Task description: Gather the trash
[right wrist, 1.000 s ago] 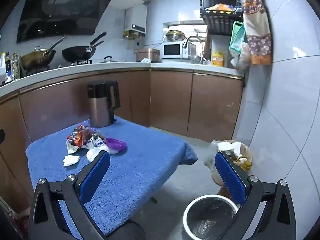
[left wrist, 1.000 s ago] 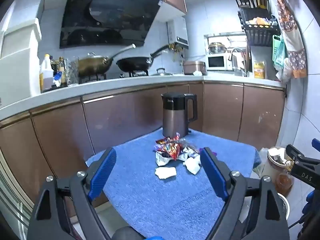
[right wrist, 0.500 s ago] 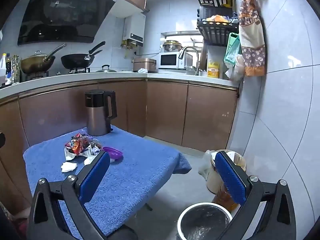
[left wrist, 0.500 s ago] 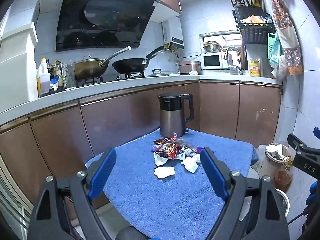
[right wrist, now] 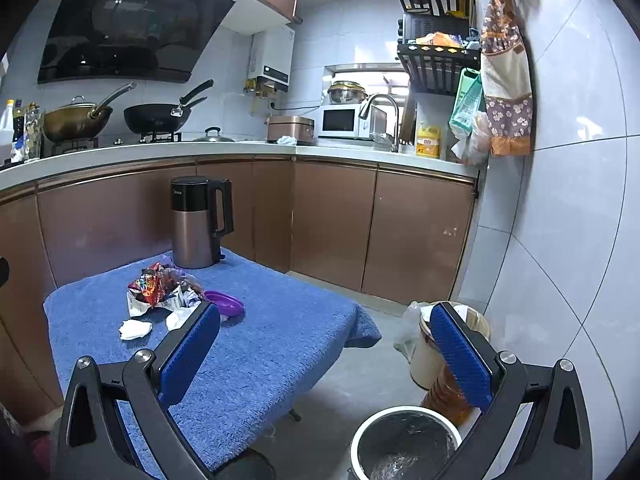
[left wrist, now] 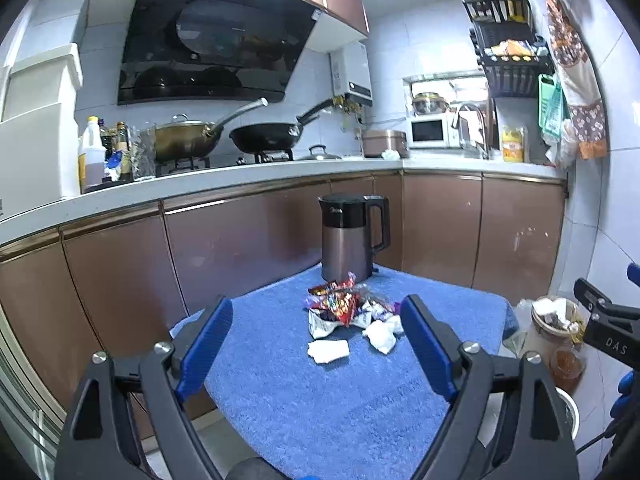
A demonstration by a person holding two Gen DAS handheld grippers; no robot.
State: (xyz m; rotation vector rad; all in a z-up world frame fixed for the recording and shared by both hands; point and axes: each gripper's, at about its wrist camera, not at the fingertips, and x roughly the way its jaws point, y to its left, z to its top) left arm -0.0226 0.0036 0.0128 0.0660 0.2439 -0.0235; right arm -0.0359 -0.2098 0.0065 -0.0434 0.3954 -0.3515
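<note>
Table: small top covered by a blue towel (left wrist: 320,400), standing before brown cabinets.
Trash pile: crumpled snack wrappers (left wrist: 340,308) in red and silver, heaped near the far middle of the towel, just in front of the kettle.
Tissues: two white wads on the towel; one flat piece (left wrist: 328,351) in front of the wrappers, one crumpled piece (left wrist: 380,334) to its right, both just beside the pile.
Purple lid (right wrist: 224,303): flat on the towel, right of the wrappers.
Kettle (left wrist: 352,236): upright at the far edge of the towel, black top, handle to the right.
Trash can (right wrist: 406,446): round, lined with a bag, on the floor right of the table.
Left gripper (left wrist: 316,344): above the near edge of the towel, blue fingers spread wide, holding nothing, well apart from the pile.
Right gripper (right wrist: 324,356): fingers spread wide, holding nothing, between the table's edge and the trash can.
Floor, right: a tan bin (right wrist: 432,356) stuffed with waste, near the wall.
</note>
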